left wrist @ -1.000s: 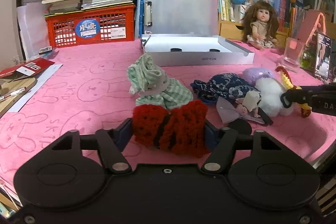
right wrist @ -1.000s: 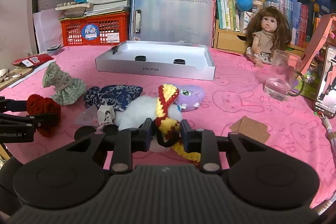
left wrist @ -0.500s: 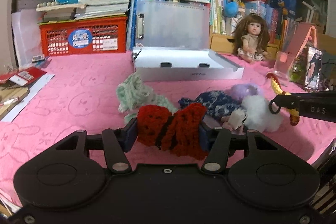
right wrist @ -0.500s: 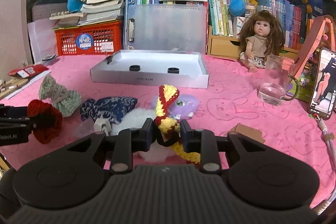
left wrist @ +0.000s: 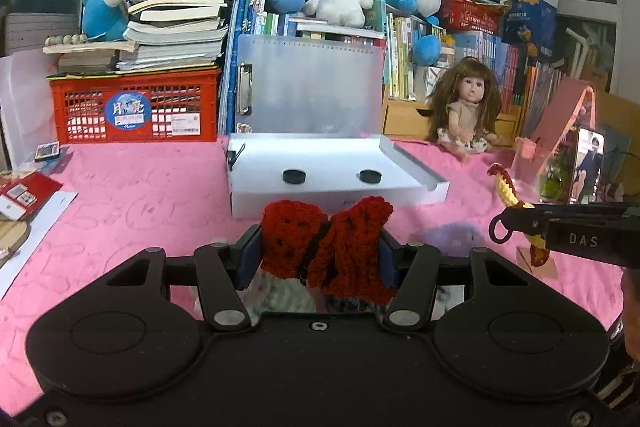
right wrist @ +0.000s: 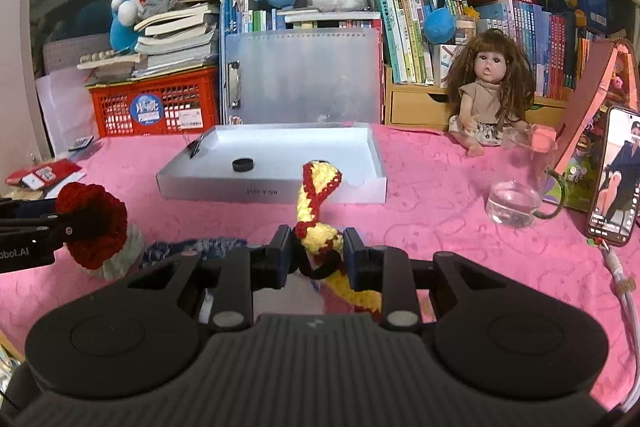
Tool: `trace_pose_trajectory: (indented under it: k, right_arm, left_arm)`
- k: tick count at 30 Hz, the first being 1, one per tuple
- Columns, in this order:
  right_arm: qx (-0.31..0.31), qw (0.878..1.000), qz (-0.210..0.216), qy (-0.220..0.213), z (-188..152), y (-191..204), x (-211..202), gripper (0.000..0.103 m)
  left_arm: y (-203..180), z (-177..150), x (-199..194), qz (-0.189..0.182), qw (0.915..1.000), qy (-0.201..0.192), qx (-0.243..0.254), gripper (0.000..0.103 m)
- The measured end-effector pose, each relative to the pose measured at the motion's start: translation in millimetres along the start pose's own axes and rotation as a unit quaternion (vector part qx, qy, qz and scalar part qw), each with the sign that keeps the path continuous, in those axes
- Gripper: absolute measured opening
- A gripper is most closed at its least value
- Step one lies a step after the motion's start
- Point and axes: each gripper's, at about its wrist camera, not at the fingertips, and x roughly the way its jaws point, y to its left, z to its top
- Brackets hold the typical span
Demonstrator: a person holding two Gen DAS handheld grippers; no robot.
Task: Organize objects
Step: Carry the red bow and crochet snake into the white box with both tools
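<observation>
Jaws on the left gripper [left wrist: 320, 251] are clamped on the red crochet bow [left wrist: 326, 245], having just closed a bit tighter, while the right gripper [right wrist: 316, 253] pinches the yellow-and-red crochet piece [right wrist: 316, 205]. Both bits are now lifted clear of the pink surface [left wrist: 132, 203], so they're probably headed for the white tray [left wrist: 416, 187].

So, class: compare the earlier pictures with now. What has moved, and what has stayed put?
Both tools rose off the pink cloth, carrying their loads: the left tool holding the red knitted bow, the right tool the yellow-and-red crocheted piece. The white tray, doll and glass stayed.
</observation>
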Motion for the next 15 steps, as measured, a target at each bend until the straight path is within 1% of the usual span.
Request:
trace_pose_trajectory:
  k: [3,9,15]
  right_arm:
    - [0.008,1.000,0.000,-0.002,10,-2,6,0.032]
    - [0.018,1.000,0.008,-0.007,29,-7,20,0.032]
    - [0.025,1.000,0.019,0.002,44,-10,42,0.032]
  left_arm:
    - [-1,11,9,-0.001,1.0000,-0.003,0.001,0.055]
    - [2,30,28,-0.003,0.9999,0.001,-0.014,0.055]
    - [8,49,53,-0.001,0.9996,0.008,-0.025,0.055]
